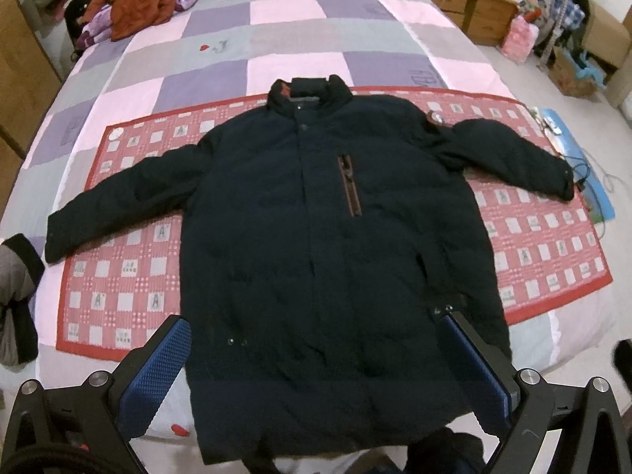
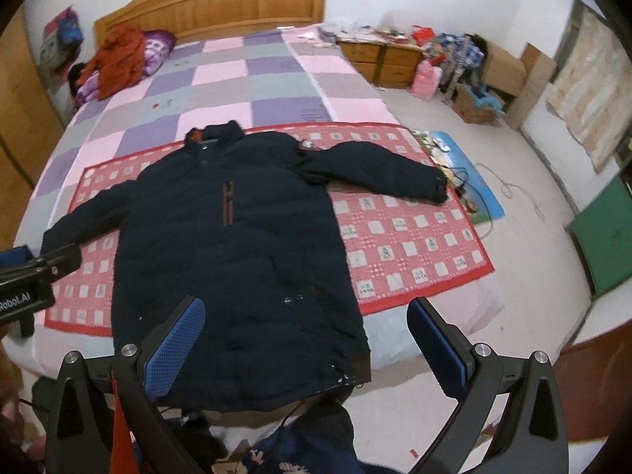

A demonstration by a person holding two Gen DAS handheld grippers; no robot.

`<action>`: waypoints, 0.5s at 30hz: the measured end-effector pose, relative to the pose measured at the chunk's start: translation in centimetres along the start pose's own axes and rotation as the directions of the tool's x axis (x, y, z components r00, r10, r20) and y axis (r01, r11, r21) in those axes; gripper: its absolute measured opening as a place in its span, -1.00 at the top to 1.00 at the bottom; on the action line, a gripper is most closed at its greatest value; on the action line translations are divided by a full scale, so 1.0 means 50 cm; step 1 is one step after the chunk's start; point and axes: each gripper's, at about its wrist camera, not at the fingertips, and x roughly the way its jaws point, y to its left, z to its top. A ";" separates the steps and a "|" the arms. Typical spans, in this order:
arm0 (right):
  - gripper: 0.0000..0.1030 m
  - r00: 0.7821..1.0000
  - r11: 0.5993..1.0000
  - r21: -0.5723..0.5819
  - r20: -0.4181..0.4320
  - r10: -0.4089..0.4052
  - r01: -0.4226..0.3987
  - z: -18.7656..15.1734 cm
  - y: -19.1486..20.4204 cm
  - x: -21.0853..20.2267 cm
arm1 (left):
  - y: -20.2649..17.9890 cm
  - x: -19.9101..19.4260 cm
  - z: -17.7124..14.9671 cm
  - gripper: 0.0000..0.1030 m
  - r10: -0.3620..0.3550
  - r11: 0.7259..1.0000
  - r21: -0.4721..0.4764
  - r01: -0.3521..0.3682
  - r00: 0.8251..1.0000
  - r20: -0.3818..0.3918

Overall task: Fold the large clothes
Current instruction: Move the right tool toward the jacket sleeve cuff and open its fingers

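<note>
Both tongs hover with jaws apart, gripping nothing: the left tongs (image 1: 316, 371) straddle the hem of the dark jacket (image 1: 316, 237), the right tongs (image 2: 308, 351) sit over its right hem corner. Ahead of them the jacket lies flat, front up, sleeves spread, on the bed (image 1: 296, 39). Folding looks unstarted; next, each sleeve likely needs pinching and bringing inward.

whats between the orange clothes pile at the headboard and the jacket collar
Only bare checkered quilt lies between the orange clothes and the jacket collar, shown in both wrist views.

Checkered quilt (image 2: 221, 75), red mat (image 2: 395, 237), wood headboard (image 2: 213, 0), orange clothes (image 2: 118, 55)
</note>
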 end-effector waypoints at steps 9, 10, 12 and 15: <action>-1.00 0.997 0.991 0.105 -0.018 -0.081 0.082 -0.020 -0.113 0.066 | -0.011 0.085 0.035 -0.99 0.032 0.998 -0.049 -0.031 0.999 0.003; -1.00 0.997 0.991 0.110 -0.014 -0.080 0.081 -0.017 -0.126 0.076 | -0.011 0.093 0.037 -0.99 0.031 0.998 -0.059 -0.031 0.999 0.010; -1.00 0.996 0.992 0.089 0.005 -0.084 0.084 -0.009 -0.150 0.109 | -0.018 0.127 0.047 -0.99 0.039 0.994 -0.098 -0.037 0.999 0.012; -1.00 0.998 0.998 0.017 0.011 -0.063 0.063 0.014 -0.172 0.181 | -0.013 0.172 0.049 -0.99 0.052 0.987 -0.153 -0.052 0.999 -0.008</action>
